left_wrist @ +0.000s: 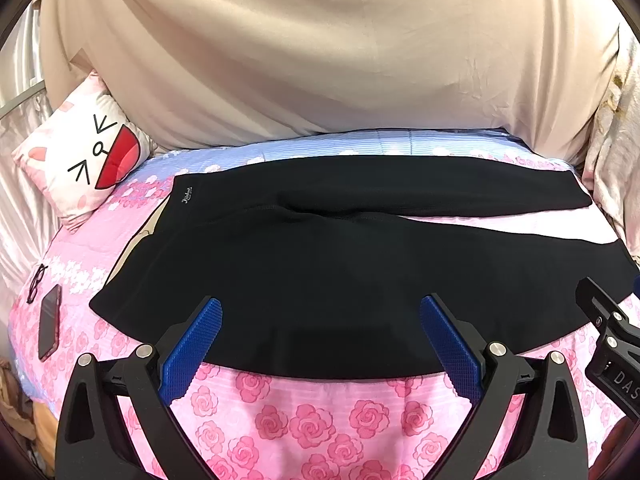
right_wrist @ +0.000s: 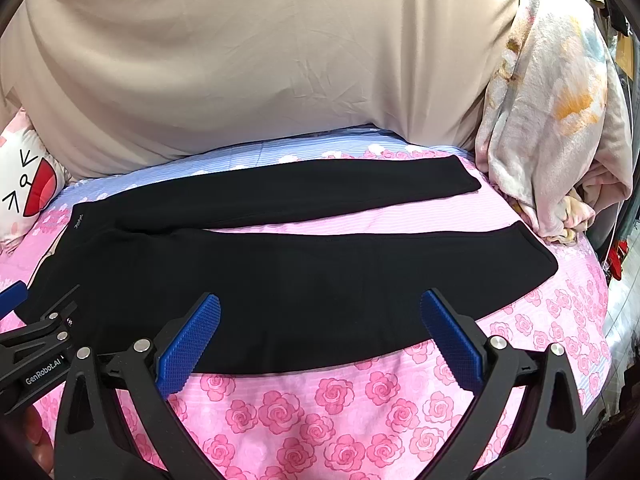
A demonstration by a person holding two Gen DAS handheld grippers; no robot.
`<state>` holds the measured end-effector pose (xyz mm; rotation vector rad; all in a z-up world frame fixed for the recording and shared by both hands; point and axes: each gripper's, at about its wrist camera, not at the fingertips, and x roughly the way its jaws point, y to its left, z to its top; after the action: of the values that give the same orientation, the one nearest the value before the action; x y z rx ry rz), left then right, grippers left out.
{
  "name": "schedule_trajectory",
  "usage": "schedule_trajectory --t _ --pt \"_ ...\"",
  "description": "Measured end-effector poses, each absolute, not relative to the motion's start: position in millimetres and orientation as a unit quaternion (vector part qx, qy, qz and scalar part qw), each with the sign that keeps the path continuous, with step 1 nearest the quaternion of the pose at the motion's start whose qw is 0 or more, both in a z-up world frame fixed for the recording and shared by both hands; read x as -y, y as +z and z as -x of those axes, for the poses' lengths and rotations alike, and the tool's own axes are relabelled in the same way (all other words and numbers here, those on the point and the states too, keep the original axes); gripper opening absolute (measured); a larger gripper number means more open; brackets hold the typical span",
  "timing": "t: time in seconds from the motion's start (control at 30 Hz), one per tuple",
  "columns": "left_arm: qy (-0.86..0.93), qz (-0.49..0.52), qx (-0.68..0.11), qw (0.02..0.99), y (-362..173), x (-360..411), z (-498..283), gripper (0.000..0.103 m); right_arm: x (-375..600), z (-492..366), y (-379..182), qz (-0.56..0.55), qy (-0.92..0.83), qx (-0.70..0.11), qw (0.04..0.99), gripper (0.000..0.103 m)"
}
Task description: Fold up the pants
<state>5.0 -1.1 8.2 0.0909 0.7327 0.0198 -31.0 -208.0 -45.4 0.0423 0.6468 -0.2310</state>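
Black pants (left_wrist: 320,272) lie flat on a pink rose bedsheet (left_wrist: 304,412), waistband at the left, two legs reaching right with a gap between them. They also show in the right wrist view (right_wrist: 280,272). My left gripper (left_wrist: 320,312) is open and empty, hovering over the near edge of the pants by the waist. My right gripper (right_wrist: 320,308) is open and empty over the near leg. The right gripper's body shows at the left view's right edge (left_wrist: 612,344); the left gripper shows at the right view's left edge (right_wrist: 36,344).
A cartoon-face pillow (left_wrist: 84,156) lies at the back left. A phone (left_wrist: 49,322) and glasses (left_wrist: 37,282) lie on the sheet at the left. A beige cover (left_wrist: 320,60) hangs behind. A bundled light blanket (right_wrist: 560,120) sits at the right.
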Motion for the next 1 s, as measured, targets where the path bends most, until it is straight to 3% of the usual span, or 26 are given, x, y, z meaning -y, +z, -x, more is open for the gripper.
schedule_trajectory --t 1.0 --pt "0.012 -0.044 -0.355 0.934 9.6 -6.9 -5.7 0.098 201.1 29.7 -45.8 -0.016 -0.112 -0.313 0.943 0.098"
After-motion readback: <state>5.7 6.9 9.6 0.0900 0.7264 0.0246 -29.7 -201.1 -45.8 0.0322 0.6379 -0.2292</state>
